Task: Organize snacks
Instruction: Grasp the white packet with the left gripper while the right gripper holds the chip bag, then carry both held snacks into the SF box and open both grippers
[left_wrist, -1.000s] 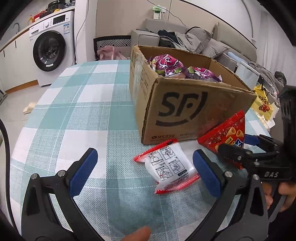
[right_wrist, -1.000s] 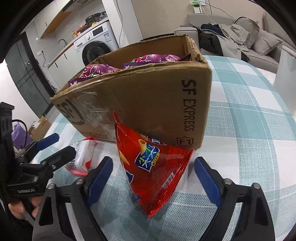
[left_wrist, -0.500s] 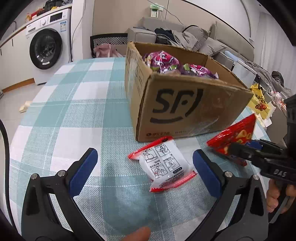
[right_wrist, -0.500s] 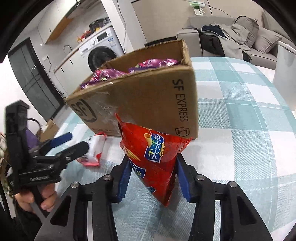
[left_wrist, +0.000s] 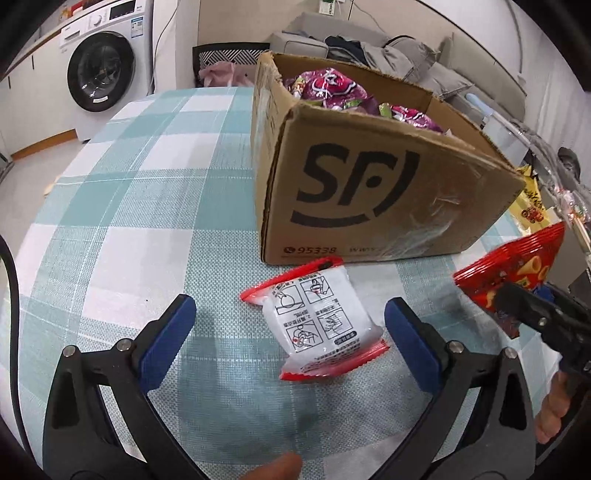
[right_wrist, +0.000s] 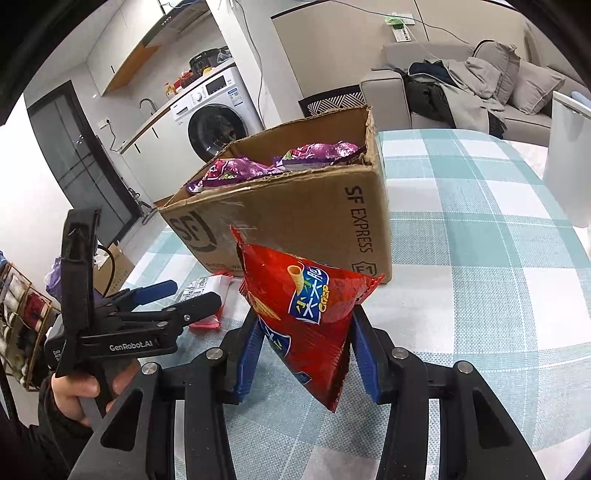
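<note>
Lifted off the surface (right_wrist: 480, 258) since a second ago, the red crisp bag (right_wrist: 310, 317) hangs clamped in my right gripper (right_wrist: 303, 354), cardboard box (right_wrist: 295, 210) just ahead and above. My left gripper (left_wrist: 291, 332), closing, straddles the white sachet (left_wrist: 321, 325), untouched, near the box's front wall.

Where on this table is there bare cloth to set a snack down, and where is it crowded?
Bare checked cloth lies left of the cardboard box, toward the washing machine, and on the box's other side in the right wrist view. It is crowded in front of the box: the white packet lies between the closing left tongs, and the right tongs grip the red bag.
</note>
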